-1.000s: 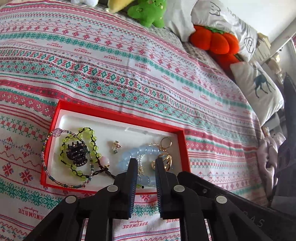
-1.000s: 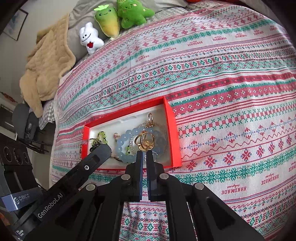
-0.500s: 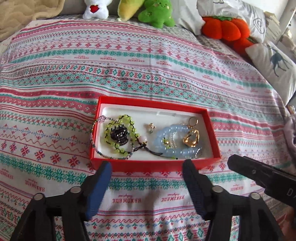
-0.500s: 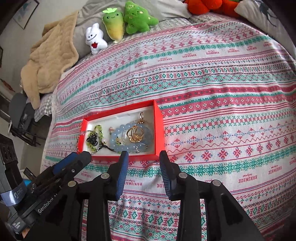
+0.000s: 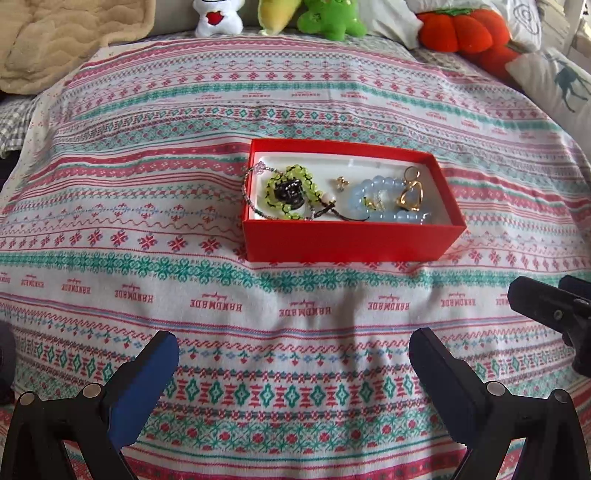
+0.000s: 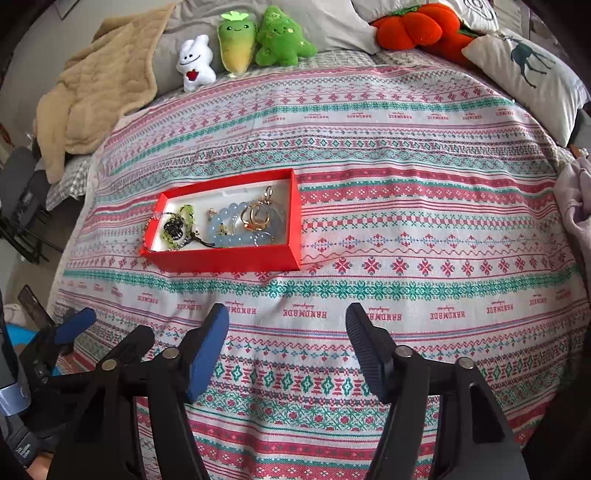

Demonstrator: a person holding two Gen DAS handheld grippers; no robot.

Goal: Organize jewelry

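Observation:
A red box (image 5: 347,238) (image 6: 229,261) with a white lining lies on the patterned bedspread. Inside lie a green bead bracelet (image 5: 291,186) around a dark hair claw (image 5: 290,192), a thin beaded chain (image 5: 248,192), a small stud (image 5: 341,182), a pale blue bead bracelet (image 5: 384,212) (image 6: 225,236) and gold rings (image 5: 410,194) (image 6: 255,218). My left gripper (image 5: 293,354) is open and empty, held back from the box's near side. My right gripper (image 6: 286,328) is open and empty, near and right of the box.
Plush toys (image 6: 236,48), an orange pumpkin cushion (image 5: 465,31), a deer pillow (image 6: 532,70) and a beige blanket (image 6: 99,96) line the far side of the bed. The right gripper's tip (image 5: 546,306) shows at the right of the left wrist view.
Both grippers have opened and pulled back from over the box toward the near side of the bed. The jewelry stays in the box.

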